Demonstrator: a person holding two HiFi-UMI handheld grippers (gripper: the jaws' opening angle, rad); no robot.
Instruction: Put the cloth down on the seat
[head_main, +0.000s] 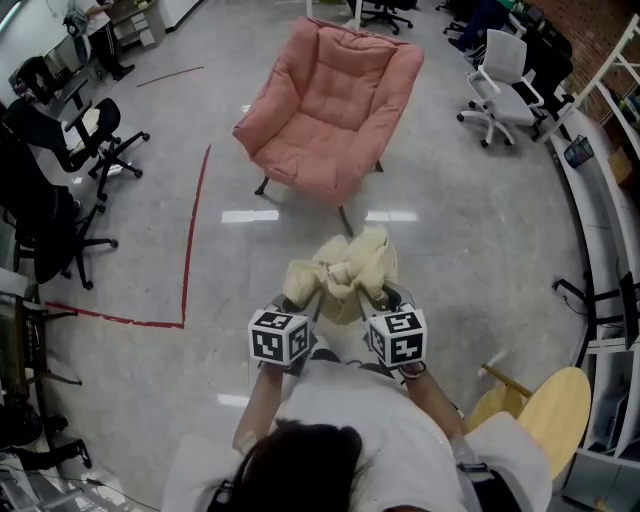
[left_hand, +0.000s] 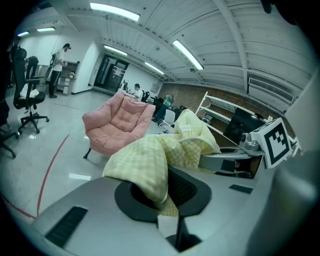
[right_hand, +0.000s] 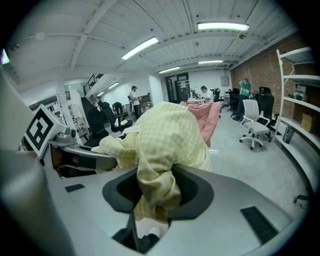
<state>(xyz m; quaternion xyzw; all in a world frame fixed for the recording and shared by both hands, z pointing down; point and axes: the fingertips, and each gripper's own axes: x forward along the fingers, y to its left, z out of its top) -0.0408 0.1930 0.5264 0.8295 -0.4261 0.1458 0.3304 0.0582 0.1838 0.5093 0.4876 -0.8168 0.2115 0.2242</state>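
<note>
A pale yellow checked cloth (head_main: 345, 268) hangs bunched between my two grippers, above the grey floor in front of the pink armchair (head_main: 330, 105). My left gripper (head_main: 302, 308) is shut on one end of the cloth (left_hand: 150, 165). Over on the other side, my right gripper (head_main: 382, 300) is shut on a thicker wad of the cloth (right_hand: 157, 160). In the left gripper view the pink armchair (left_hand: 117, 125) stands ahead to the left, its seat bare. In the right gripper view the cloth hides most of the armchair (right_hand: 210, 117).
Black office chairs (head_main: 60, 150) stand at the left, a white one (head_main: 505, 90) at the back right. Red tape (head_main: 190, 250) marks the floor. A round wooden stool (head_main: 545, 415) is near my right side. Shelving (head_main: 600, 200) lines the right wall.
</note>
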